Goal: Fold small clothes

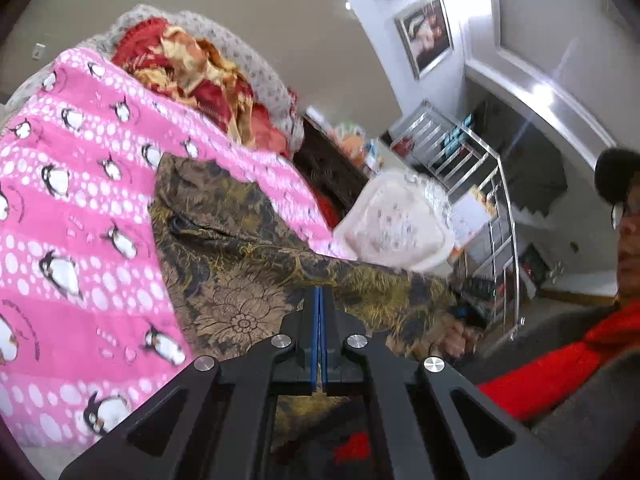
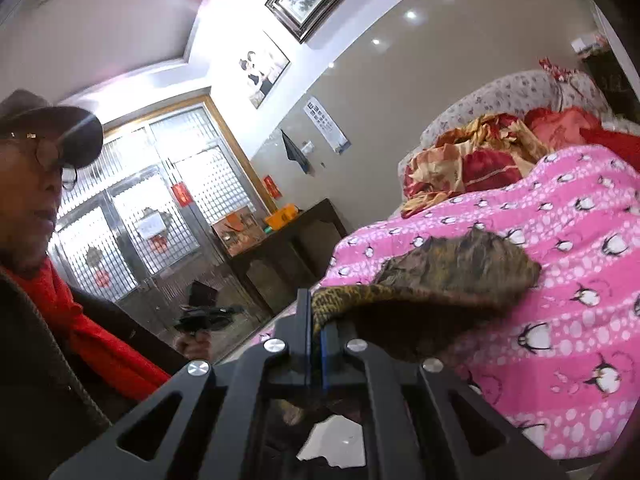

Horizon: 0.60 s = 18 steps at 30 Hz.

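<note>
Both hand-held grippers, left (image 1: pixel 319 300) and right (image 2: pixel 316 316), pinch the brown garment (image 1: pixel 248 248) at frame centre, over the pink bedspread (image 1: pixel 72 208). Uneven pulling could slip the hem and skew the fold.

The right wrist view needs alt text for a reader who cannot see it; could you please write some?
The right gripper is shut on the edge of a brown-and-gold patterned garment, which drapes onto a pink penguin-print blanket on a bed. At left, the person's face and red scarf are close to the camera, with a barred door behind.
</note>
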{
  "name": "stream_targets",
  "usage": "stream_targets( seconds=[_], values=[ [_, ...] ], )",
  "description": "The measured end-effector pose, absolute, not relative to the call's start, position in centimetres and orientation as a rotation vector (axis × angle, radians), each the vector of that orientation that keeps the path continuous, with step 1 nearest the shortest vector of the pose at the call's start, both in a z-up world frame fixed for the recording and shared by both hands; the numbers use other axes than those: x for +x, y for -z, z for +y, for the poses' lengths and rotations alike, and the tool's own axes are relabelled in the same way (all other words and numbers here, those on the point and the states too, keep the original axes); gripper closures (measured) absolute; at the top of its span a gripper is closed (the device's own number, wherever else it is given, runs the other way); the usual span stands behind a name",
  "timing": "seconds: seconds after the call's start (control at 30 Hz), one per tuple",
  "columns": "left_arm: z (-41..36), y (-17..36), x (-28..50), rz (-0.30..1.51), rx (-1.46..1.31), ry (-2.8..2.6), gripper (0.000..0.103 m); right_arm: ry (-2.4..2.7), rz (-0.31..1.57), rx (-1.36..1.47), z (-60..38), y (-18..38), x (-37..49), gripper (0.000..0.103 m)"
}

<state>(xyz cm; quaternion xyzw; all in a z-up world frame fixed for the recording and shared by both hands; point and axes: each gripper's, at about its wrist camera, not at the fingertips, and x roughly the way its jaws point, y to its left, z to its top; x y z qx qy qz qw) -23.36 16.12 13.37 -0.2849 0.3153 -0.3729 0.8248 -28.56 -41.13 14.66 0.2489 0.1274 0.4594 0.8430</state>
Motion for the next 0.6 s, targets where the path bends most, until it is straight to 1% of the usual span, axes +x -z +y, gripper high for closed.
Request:
stream_targets(
  seconds=[0.03, 0.1, 0.13, 0.17, 0.2, 0.3, 0.37, 0.4, 0.43, 0.47, 0.5, 0.53, 0.6],
  values=[
    [15.6, -12.9, -23.1, 0.695, -0.589, 0.769, 0.103, -0.956, 0.297, 0.529, -41.2, -14.2, -28.3, 0.1],
    [14.4, -10.3, -21.7, 0.817, -0.514, 0.654, 0.103, -0.938, 0.349, 0.543, -41.2, -12.7, -27.7, 0.1],
    [13.7, -9.1, -21.0, 0.869, -0.48, 0.612, 0.09, -0.926, 0.364, 0.547, -41.0, -12.2, -27.4, 0.1],
    [12.8, -7.6, -20.2, 0.931, -0.445, 0.57, 0.086, -0.92, 0.373, 0.553, -40.9, -11.8, -27.2, 0.1],
    [11.7, -6.1, -19.7, 0.991, -0.421, 0.546, 0.084, -0.921, 0.37, 0.569, -40.8, -11.4, -27.2, 0.1],
    [8.6, -2.1, -19.0, 1.125, -0.356, 0.575, 0.081, -0.906, 0.363, 0.593, -41.1, -10.6, -27.2, 0.1],
    [7.4, -0.8, -19.6, 1.15, -0.295, 0.567, 0.08, -0.885, 0.363, 0.602, -41.3, -10.5, -26.8, 0.1],
    [7.2, -0.8, -19.9, 1.113, -0.276, 0.576, 0.075, -0.877, 0.362, 0.608, -41.5, -10.4, -26.7, 0.1],
    [7.2, -0.9, -20.1, 1.093, -0.286, 0.594, 0.064, -0.871, 0.365, 0.612, -41.5, -10.4, -26.3, 0.1],
    [7.3, -0.6, -20.0, 1.093, -0.322, 0.623, 0.057, -0.861, 0.37, 0.614, -41.6, -10.4, -26.1, 0.1],
    [7.4, -0.4, -19.9, 1.092, -0.361, 0.651, 0.045, -0.857, 0.374, 0.616, -41.6, -10.2, -25.7, 0.1],
    [7.5, -0.1, -19.9, 1.083, -0.399, 0.683, 0.036, -0.852, 0.377, 0.619, -41.5, -10.3, -25.2, 0.1],
    [7.5, 0.6, -19.3, 1.07, -0.47, 0.733, 0.03, -0.85, 0.382, 0.616, -41.3, -10.3, -24.8, 0.1]
  ],
)
